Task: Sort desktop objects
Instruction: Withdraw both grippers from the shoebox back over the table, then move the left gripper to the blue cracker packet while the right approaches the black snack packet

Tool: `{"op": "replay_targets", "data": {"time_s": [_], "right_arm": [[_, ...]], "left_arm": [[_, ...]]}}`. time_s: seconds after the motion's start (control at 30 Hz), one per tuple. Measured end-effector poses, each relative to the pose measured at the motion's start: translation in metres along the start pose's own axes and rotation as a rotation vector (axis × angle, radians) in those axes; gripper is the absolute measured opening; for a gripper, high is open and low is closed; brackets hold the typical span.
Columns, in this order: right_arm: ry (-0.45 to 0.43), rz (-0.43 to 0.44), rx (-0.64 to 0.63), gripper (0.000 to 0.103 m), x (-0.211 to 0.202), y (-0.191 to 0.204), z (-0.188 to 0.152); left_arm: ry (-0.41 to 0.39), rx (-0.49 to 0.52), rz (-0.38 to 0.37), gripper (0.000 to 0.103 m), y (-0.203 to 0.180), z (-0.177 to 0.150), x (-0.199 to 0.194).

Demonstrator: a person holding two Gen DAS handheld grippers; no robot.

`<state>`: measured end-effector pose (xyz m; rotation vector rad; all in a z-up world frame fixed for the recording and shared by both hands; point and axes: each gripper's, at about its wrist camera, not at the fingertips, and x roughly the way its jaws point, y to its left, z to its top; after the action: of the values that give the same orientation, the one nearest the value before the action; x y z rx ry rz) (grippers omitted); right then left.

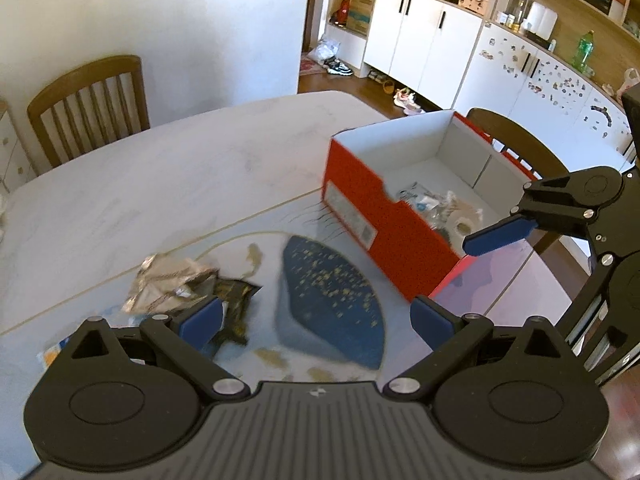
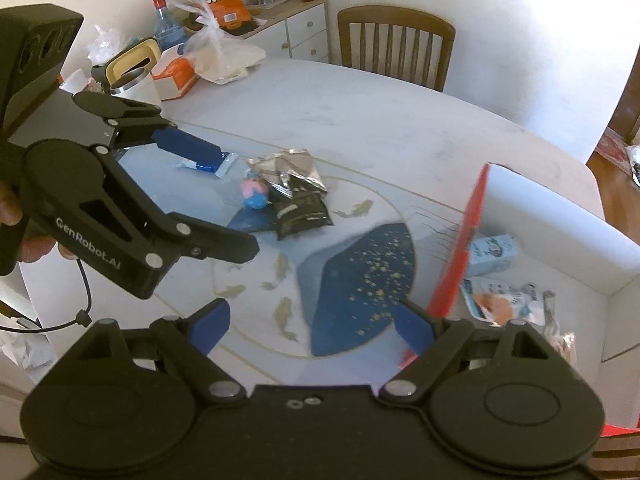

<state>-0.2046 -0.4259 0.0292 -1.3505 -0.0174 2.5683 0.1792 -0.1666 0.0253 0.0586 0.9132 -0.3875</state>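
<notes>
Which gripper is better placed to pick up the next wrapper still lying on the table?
Probably the left gripper. It is open, and the crumpled silver foil wrapper and black snack packet lie just beyond its left finger. The right gripper, also open, sits by the red cardboard box.

Black claws (image 1: 316, 316), blue pads (image 2: 212, 326), silver screws.

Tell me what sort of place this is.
Probably a home dining room: a pale dining table with wooden chairs, white cupboards under cluttered shelves, and shoes on the wooden floor.
</notes>
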Motion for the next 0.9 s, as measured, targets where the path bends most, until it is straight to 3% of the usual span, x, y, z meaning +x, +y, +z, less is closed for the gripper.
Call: {"op": "replay_targets", "data": {"time_s": [0.37, 0.9], "right_arm": [[0.015, -0.007, 0.026, 0.090, 0.032, 0.028, 0.023], [0.026, -0.027, 0.086, 0.090, 0.079, 0.048, 0.052]], "left_arm": [[0.022, -0.011, -0.005, 0.101, 0.047, -0.028, -0.010], [0.020, -0.068, 0.049, 0.101, 0.123, -0.058, -0.013]]}}
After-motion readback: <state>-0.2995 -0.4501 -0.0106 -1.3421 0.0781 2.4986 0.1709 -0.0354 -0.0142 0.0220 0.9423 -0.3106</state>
